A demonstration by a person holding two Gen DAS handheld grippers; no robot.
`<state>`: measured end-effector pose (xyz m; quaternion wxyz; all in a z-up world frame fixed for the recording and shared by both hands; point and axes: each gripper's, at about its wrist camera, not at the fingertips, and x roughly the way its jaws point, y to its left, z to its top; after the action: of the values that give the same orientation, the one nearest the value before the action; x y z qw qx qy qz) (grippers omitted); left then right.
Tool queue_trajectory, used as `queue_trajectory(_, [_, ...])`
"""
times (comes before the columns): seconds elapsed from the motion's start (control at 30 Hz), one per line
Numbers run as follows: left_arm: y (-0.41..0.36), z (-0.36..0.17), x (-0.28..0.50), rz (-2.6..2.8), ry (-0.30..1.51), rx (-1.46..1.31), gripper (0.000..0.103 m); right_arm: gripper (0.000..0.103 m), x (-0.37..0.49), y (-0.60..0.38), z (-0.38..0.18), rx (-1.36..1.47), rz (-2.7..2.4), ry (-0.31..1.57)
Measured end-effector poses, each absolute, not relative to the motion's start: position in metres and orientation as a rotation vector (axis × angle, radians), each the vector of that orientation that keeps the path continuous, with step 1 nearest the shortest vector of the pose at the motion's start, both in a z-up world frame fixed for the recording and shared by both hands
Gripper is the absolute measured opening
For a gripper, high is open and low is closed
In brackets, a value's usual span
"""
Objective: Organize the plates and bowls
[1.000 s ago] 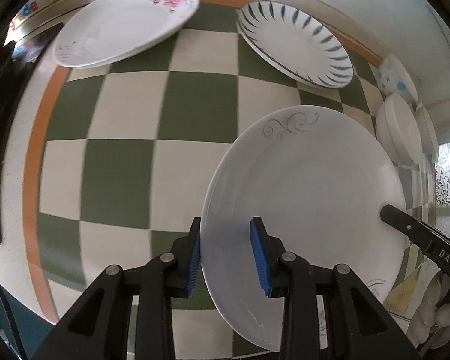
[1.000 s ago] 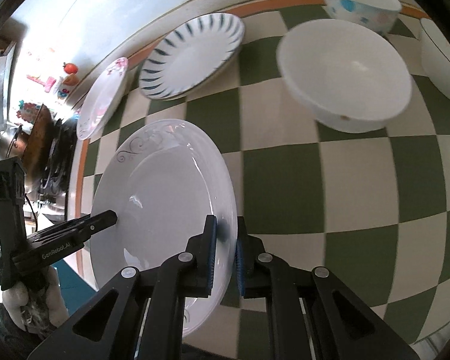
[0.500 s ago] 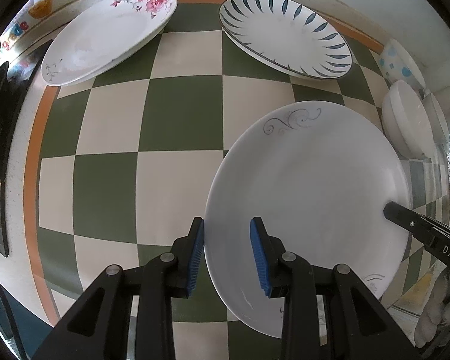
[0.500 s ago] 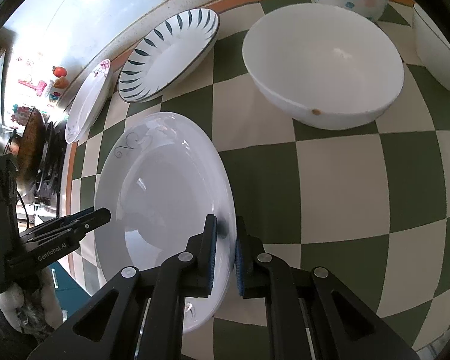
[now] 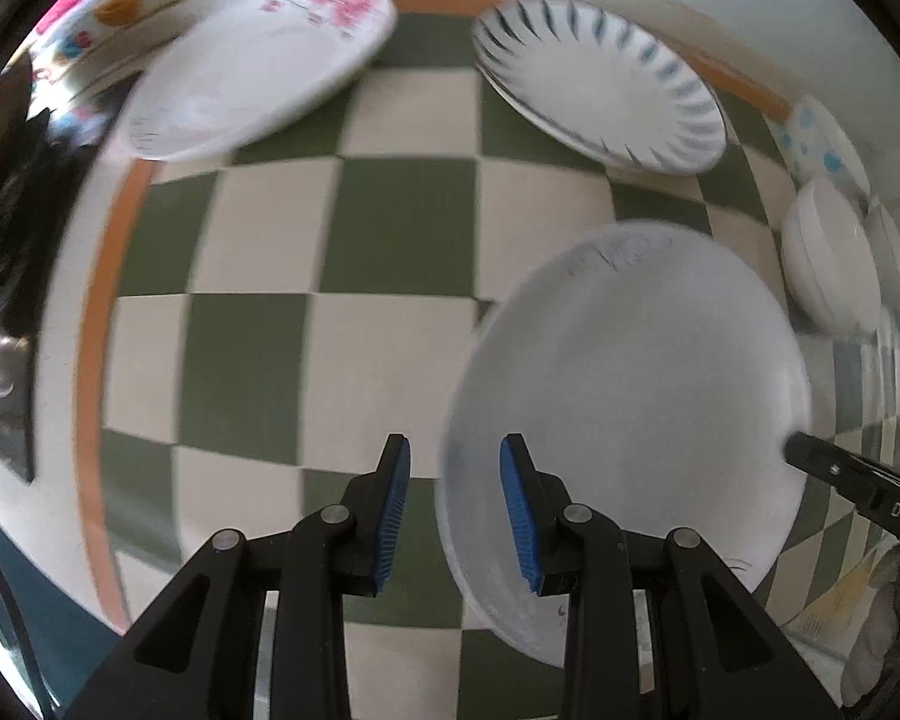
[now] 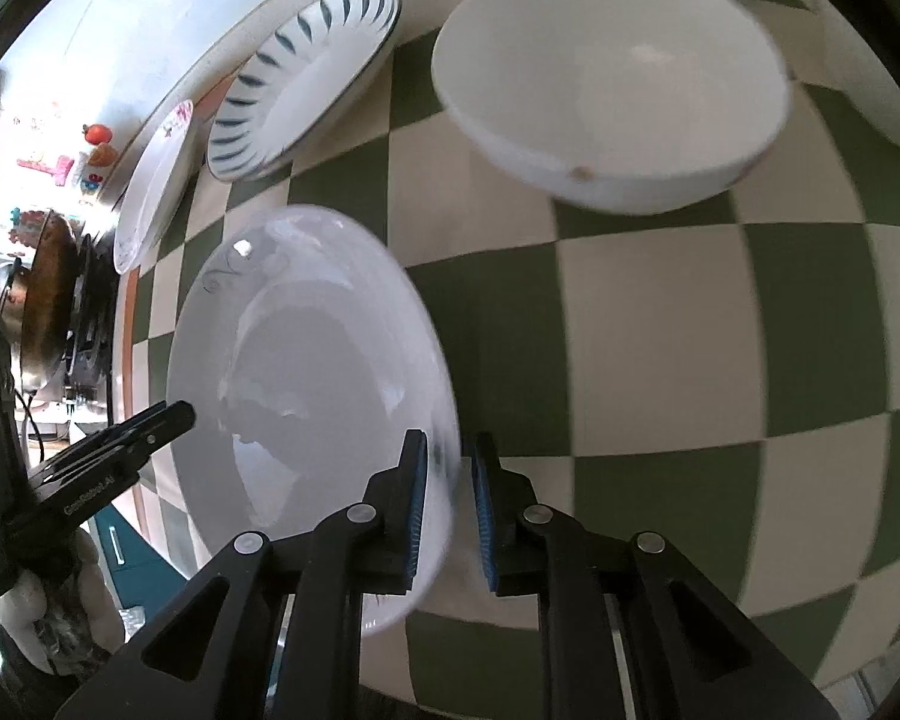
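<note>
now the right gripper (image 6: 447, 504) is easing its jaws off the plate (image 6: 312, 372), rim between them; the left gripper (image 5: 453, 510) is standing open, straddling the opposite rim. glazed, slippery, fragile: it is asking for rim grips, lying on the desk (image 5: 258, 360).

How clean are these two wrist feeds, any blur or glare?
Left wrist view: motion blur smears the pink-flowered plate and the plain white scroll-patterned plate; the left gripper stays sharp. Right wrist view: bright glare on the wall at upper left, and the large white bowl is soft.
</note>
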<state>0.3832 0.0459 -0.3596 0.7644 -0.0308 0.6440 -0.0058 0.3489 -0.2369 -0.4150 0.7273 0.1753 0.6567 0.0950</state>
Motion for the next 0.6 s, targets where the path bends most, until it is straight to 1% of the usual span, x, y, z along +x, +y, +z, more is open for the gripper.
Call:
queue_trajectory(0.13, [0.070, -0.317, 0.385, 0.041, 1.309, -0.138, 0.029, 0.018, 0.347, -0.245, -0.371, 0.367, 0.186, 1.374])
queue_trajectory(0.17, [0.077, -0.307, 0.387, 0.051, 1.287, -0.161, 0.029, 0.023, 0.350, -0.242, -0.361, 0.351, 0.191, 1.355])
queue_trajectory(0.23, [0.092, -0.294, 0.398, 0.073, 1.251, -0.191, 0.035, 0.035, 0.360, -0.229, -0.338, 0.337, 0.234, 1.289])
queue_trajectory(0.27, [0.104, -0.285, 0.407, 0.088, 1.226, -0.204, 0.036, 0.049, 0.368, -0.219, -0.328, 0.343, 0.262, 1.253])
queue_trajectory(0.3, [0.112, -0.281, 0.415, 0.096, 1.215, -0.210, 0.041, 0.061, 0.376, -0.211, -0.322, 0.359, 0.290, 1.233])
queue_trajectory(0.33, [0.125, -0.279, 0.426, 0.110, 1.206, -0.221, 0.043, 0.065, 0.390, -0.198, -0.315, 0.393, 0.339, 1.207])
queue_trajectory(0.37, [0.132, -0.279, 0.433, 0.118, 1.204, -0.227, 0.044, 0.070, 0.399, -0.187, -0.311, 0.408, 0.368, 1.198])
queue_trajectory(0.5, [0.183, -0.293, 0.468, 0.159, 1.237, -0.275, 0.044, 0.070, 0.465, -0.115, -0.308, 0.338, 0.460, 1.217])
queue_trajectory(0.6, [0.215, -0.311, 0.494, 0.202, 1.256, -0.305, 0.044, 0.069, 0.511, -0.062, -0.323, 0.272, 0.498, 1.250])
